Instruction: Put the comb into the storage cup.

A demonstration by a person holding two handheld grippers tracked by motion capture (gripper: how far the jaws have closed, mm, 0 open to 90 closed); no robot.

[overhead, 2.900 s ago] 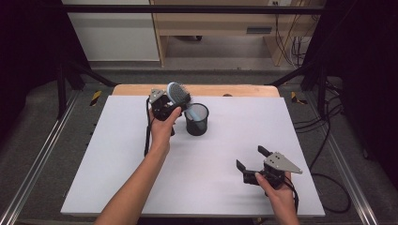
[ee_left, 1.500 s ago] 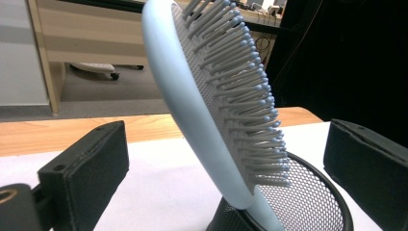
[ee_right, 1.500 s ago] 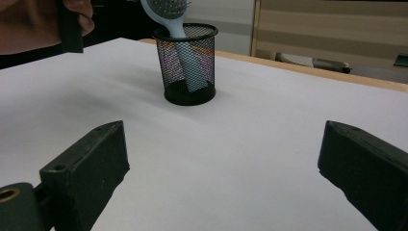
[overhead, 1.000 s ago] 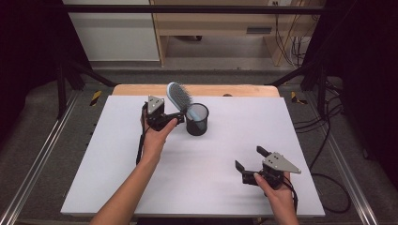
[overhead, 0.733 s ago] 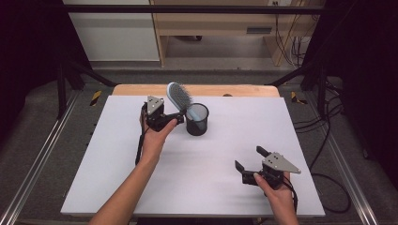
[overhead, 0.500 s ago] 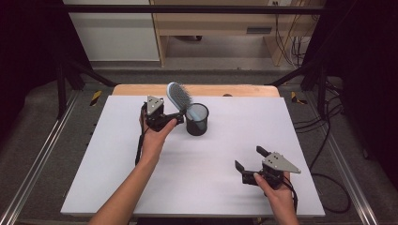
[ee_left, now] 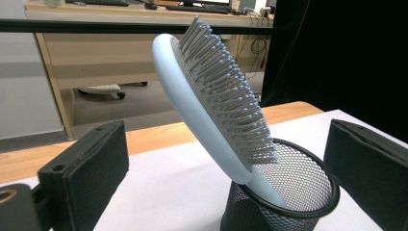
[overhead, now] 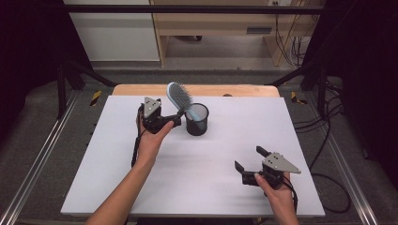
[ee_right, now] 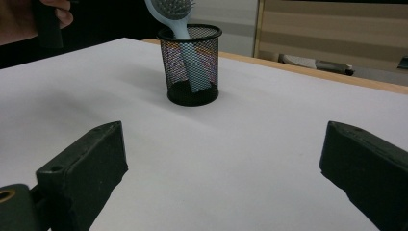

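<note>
Brush position: the hairbrush (ee_left: 216, 101) stands handle-down in the mesh cup (overhead: 197, 119), its long axis leaning toward the left gripper (overhead: 174, 122).
Nearer hand: the left; jaws apart, just beside the cup.
Right gripper (overhead: 248, 159): jaws apart, well away from the cup.
Brush look: pale blue back, grey bristles.

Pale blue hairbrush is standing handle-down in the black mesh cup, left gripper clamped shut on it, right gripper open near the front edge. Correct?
Not quite: the left gripper is open, not clamped. The left gripper view shows its jaws standing wide apart on either side of the pale blue hairbrush, touching nothing. The rest holds: the brush leans handle-down in the black mesh cup, and the right gripper is open near the front edge.
</note>
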